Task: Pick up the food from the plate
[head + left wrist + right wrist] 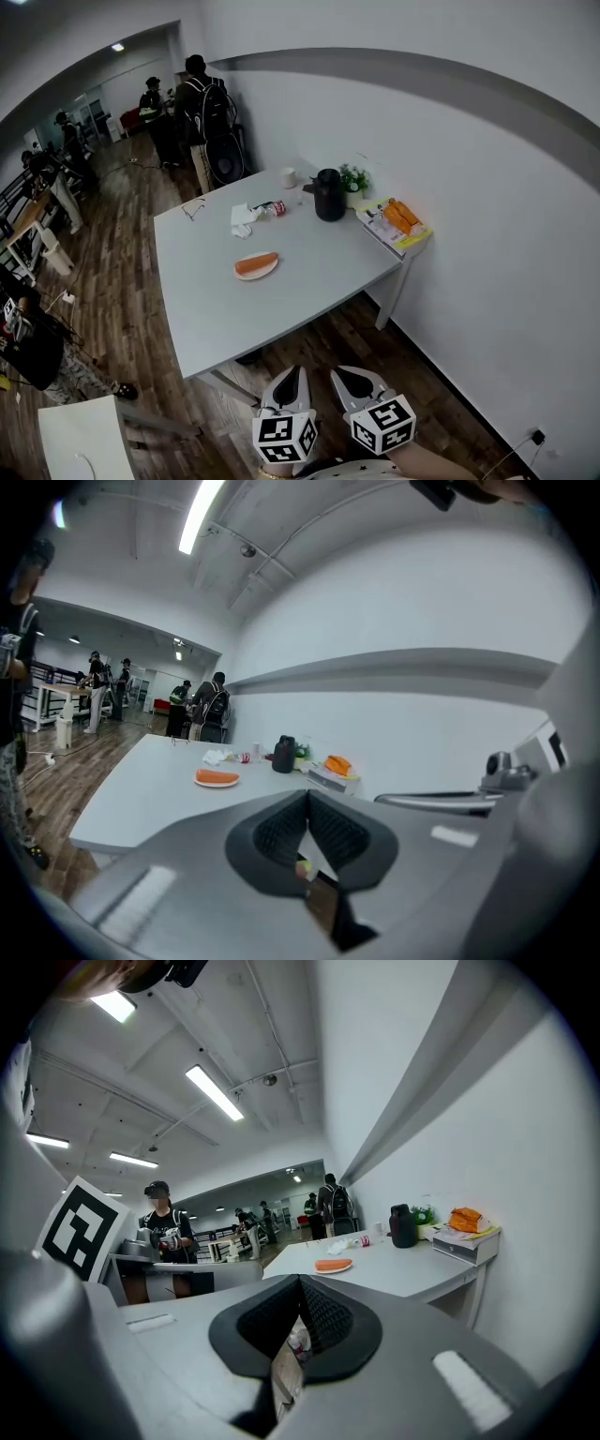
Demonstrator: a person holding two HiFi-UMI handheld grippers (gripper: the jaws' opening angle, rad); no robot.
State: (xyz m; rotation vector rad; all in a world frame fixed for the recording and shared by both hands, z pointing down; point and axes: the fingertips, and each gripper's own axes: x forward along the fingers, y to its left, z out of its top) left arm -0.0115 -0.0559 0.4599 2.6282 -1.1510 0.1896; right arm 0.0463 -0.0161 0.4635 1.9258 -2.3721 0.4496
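An orange piece of food lies on a small white plate near the middle of the grey table. The same food shows far off in the left gripper view, and the food far off in the right gripper view. Both grippers hang side by side well short of the table, over the wooden floor. My left gripper is shut with nothing in it, its jaws meeting at the tips. My right gripper is shut and empty too, jaw tips together.
At the table's far end stand a black jug, a small plant, a white cup, crumpled tissue and a box with orange items. A white wall runs along the right. Several people stand far left.
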